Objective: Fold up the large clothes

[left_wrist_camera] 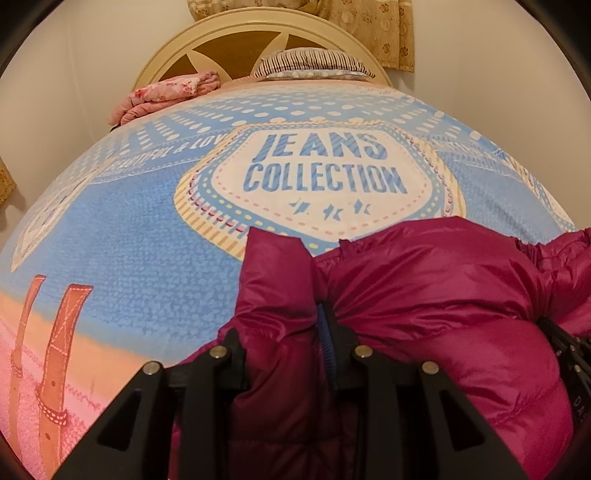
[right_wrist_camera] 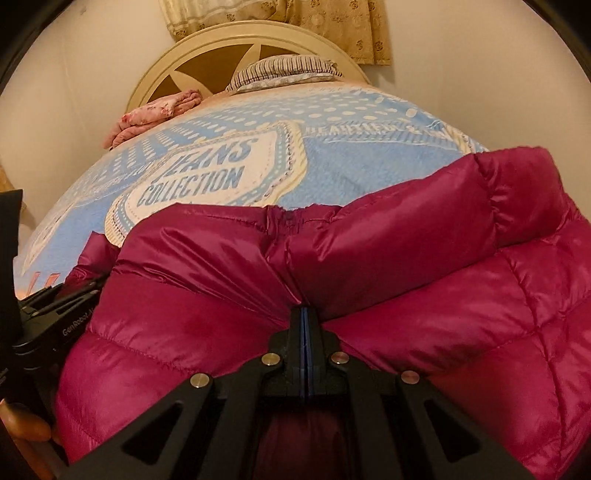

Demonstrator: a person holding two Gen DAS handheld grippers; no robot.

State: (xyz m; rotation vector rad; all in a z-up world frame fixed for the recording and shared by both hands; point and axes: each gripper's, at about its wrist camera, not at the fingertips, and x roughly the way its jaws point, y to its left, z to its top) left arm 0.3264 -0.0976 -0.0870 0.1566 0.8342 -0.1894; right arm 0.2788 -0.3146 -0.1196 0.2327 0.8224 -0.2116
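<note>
A shiny magenta down jacket (left_wrist_camera: 424, 295) lies bunched at the near end of the bed; it fills the lower half of the right wrist view (right_wrist_camera: 406, 258). My left gripper (left_wrist_camera: 291, 332) is shut on a thick fold of the jacket, which fills the space between its fingers. My right gripper (right_wrist_camera: 304, 321) is shut tight on a pinch of jacket fabric, its blue pads pressed together. The right gripper shows at the right edge of the left wrist view (left_wrist_camera: 569, 354), and the left gripper at the left edge of the right wrist view (right_wrist_camera: 55, 317).
The bed carries a blue bedspread (left_wrist_camera: 147, 240) printed "JEANS COLLECTION". A folded pink floral blanket (left_wrist_camera: 162, 92) and a striped pillow (left_wrist_camera: 314, 62) lie by the cream headboard (left_wrist_camera: 236, 33). A patterned curtain (right_wrist_camera: 332, 22) hangs behind, between pale walls.
</note>
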